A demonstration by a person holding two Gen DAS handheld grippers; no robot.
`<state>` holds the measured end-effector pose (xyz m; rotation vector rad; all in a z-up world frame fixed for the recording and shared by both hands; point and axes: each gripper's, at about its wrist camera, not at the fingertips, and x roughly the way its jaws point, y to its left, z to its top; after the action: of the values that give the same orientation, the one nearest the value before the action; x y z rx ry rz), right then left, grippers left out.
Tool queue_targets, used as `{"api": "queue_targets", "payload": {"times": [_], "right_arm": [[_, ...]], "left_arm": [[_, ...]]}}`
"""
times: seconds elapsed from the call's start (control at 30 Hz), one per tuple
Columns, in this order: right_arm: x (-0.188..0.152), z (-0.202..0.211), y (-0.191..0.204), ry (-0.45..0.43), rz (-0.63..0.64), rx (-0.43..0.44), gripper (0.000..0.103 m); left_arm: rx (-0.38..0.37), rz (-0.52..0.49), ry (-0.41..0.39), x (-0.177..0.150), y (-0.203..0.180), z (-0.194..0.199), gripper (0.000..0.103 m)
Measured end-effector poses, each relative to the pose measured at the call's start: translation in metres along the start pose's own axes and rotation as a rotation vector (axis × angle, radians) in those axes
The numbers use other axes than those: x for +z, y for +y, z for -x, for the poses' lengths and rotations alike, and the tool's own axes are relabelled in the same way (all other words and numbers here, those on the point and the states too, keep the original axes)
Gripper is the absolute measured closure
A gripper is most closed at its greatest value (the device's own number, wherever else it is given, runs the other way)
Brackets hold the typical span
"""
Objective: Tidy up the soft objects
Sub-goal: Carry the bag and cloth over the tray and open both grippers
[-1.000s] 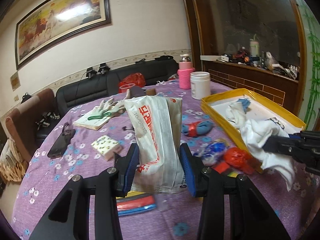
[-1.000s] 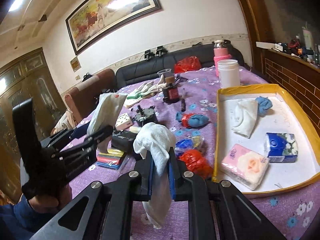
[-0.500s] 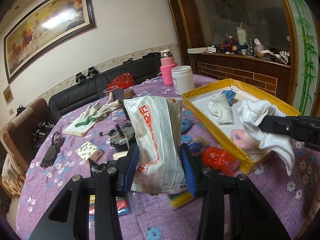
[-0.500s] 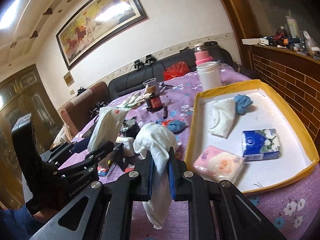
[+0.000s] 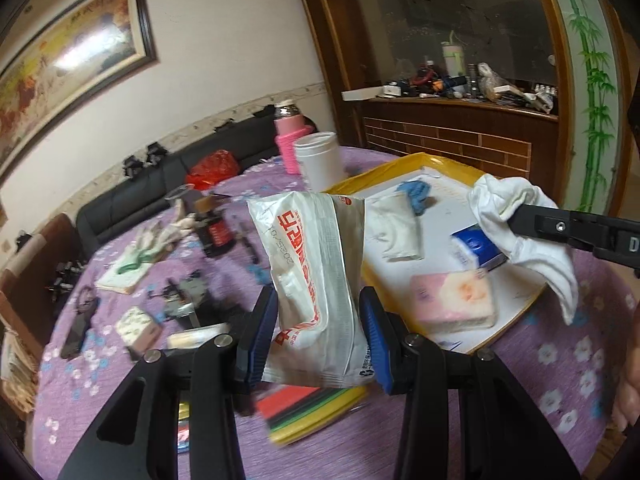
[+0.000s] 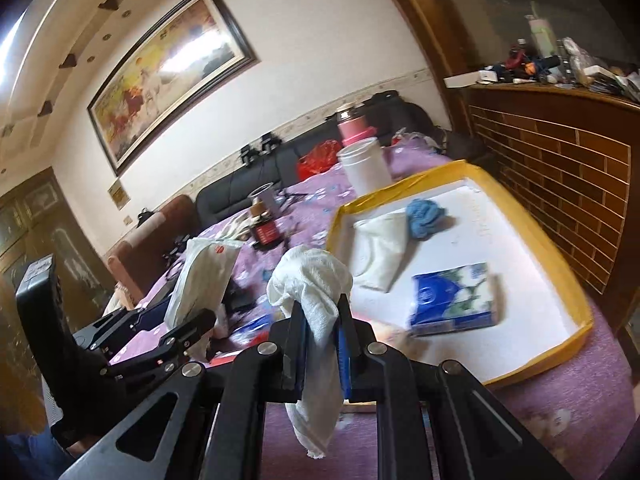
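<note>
Silvery-white, crinkled and printed with red Chinese characters and a partial date reading "2025/0", a plastic packet (image 5: 320, 288) stands upright between the blue-padded fingers of the left gripper (image 5: 320, 340), whose jaws are closed partway against its two sides, holding it above a purple floral tablecloth (image 5: 560, 380). To its right, the right gripper (image 6: 322, 344) has its jaws pressed nearly together on a white cotton cloth (image 6: 316, 320), which bunches above the fingertips and hangs limp below them, near the front-left corner of a yellow-rimmed tray with a white floor (image 6: 576, 288). Inside the tray lie a blue floral-printed tissue pack (image 6: 456, 300), a pink tissue pack (image 5: 452, 304), a folded white cloth (image 6: 380, 248) and a crumpled blue cloth (image 6: 426, 216) touching its far edge; any lettering on the tissue packs is too blurred to read. Beyond the tray stand a white plastic jar (image 6: 364, 164) and a pink-sleeved flask (image 5: 290, 140). A stack of red, green and yellow sheets (image 5: 316, 408) lies on the cloth beneath the packet. A white letter "D" shows on the right gripper's black arm in the left wrist view.
</note>
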<state>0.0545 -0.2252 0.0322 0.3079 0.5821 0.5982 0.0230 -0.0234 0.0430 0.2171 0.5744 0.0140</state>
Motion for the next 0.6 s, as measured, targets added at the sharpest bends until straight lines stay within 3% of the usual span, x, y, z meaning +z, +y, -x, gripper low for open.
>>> {"api": "queue_targets", "payload": {"times": [0.2,0.43,0.6], "right_arm": [[0.024,0.002,-0.028,-0.012,-0.049,-0.072,0.089],[0.052,-0.028,-0.063,-0.003,-0.12,-0.152,0.088],[0.054,-0.054,-0.079,0.02,-0.12,-0.268,0.088]], "left_arm": [[-0.13,0.045,0.022,0.023,-0.022,-0.019,0.062],[-0.289,0.126,0.113,0.038,-0.048,-0.064,0.062],[-0.288,0.138,0.156,0.035,-0.061,-0.089,0.062]]}}
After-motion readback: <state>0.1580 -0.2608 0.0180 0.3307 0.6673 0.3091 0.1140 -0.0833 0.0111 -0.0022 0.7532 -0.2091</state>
